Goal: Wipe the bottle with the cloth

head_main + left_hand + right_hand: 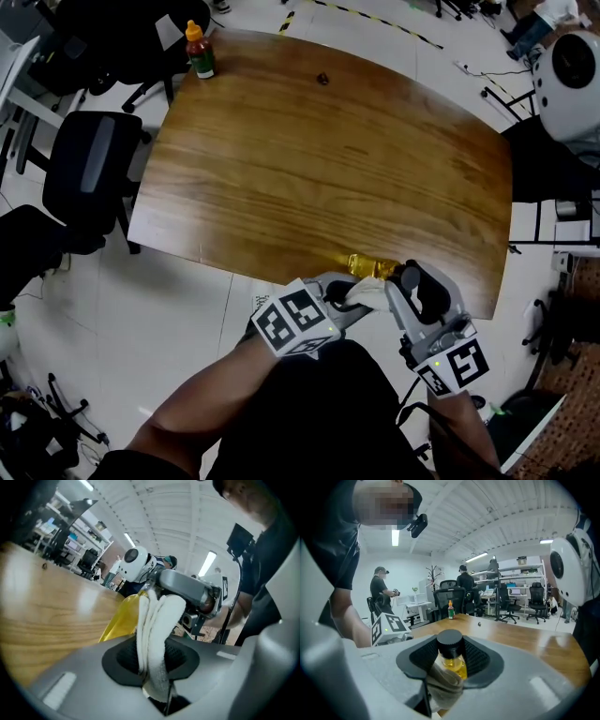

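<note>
A small bottle [367,266] of yellow liquid with a black cap lies level over the wooden table's [328,169] near edge. My right gripper [405,278] is shut on it; in the right gripper view the bottle [452,656] sits capped end outward between the dark pads. A white cloth [368,294] is bunched against the bottle's side, pinched in my left gripper [349,298], which reaches in from the left. In the left gripper view the cloth [157,634] stands folded between the jaws, with the yellow bottle [123,618] just past it. The cloth [443,681] also shows under the bottle.
A green bottle with an orange cap [199,52] stands at the table's far left corner, and a small dark object [322,79] lies near the far edge. Black office chairs [89,169] stand left of the table; a white round machine [572,75] stands at the right.
</note>
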### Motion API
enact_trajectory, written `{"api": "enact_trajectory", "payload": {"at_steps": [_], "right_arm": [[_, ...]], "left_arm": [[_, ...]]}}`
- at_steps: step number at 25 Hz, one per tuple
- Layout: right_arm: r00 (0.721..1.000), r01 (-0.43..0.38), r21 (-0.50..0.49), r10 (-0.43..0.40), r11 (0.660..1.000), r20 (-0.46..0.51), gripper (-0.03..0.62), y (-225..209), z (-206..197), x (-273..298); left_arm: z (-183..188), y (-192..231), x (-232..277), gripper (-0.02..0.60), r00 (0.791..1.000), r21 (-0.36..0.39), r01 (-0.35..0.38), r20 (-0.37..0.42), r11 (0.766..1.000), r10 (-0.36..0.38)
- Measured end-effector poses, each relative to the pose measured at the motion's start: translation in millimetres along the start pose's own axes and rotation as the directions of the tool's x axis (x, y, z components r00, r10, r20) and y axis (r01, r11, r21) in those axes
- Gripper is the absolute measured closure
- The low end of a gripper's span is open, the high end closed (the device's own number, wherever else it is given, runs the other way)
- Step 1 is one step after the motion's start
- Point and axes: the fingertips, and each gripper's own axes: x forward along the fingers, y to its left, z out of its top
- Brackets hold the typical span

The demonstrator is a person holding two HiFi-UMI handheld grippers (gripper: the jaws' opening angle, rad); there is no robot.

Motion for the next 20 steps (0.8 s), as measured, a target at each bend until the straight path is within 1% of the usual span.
{"api": "enact_trajectory", "payload": {"at_steps": [2,4,6,8,10,14,17,18,20], "right_arm": [[1.000,0.004,0.004,-0.004,1.000,0.002,0.450,0,0,0],[1.000,0.010,0.010,-0.010,1.000,0.002,0.450,1,0,-1],[1.000,0.014,0.011,-0.014,1.000,0.000,0.450,1,-1,-1],[1.000,0.014,0.007,-0.014,1.000,0.000,0.450,1,-1,-1],[1.000,0.014,0.005,-0.014,1.000,-0.001,0.450,1,-1,-1],[1.000,0.020,0.005,-0.020,1.000,0.005,0.450,2,0,-1],[1.000,0.024,0.006,-0.024,1.000,0.008,0.450,3,-1,-1],[1.000,0.025,0.006,-0.025,1.000,0.008,0.450,3,-1,-1],[1.000,0.028,0.005,-0.028,1.000,0.009,0.450,3,-1,-1]], "left_arm": [[-1,4,0,0.479,1.000,-0.122,0.016,0.010,0.992,-0.015],[0,5,1,0.479,0.999,-0.237,0.037,0.036,0.971,-0.030],[0,6,3,0.479,0.997,-0.346,0.065,0.069,0.936,-0.044],[-4,9,5,0.479,0.995,-0.435,0.080,0.089,0.897,-0.046],[-11,15,7,0.479,0.996,-0.499,0.073,0.083,0.863,-0.036],[-31,29,9,0.479,1.000,-0.599,0.022,0.026,0.800,-0.008],[-47,33,11,0.479,1.000,-0.682,0.005,-0.009,0.732,-0.015],[-52,35,11,0.479,1.000,-0.703,-0.003,-0.020,0.712,-0.015],[-59,38,11,0.479,0.999,-0.733,-0.025,-0.040,0.679,-0.006]]}}
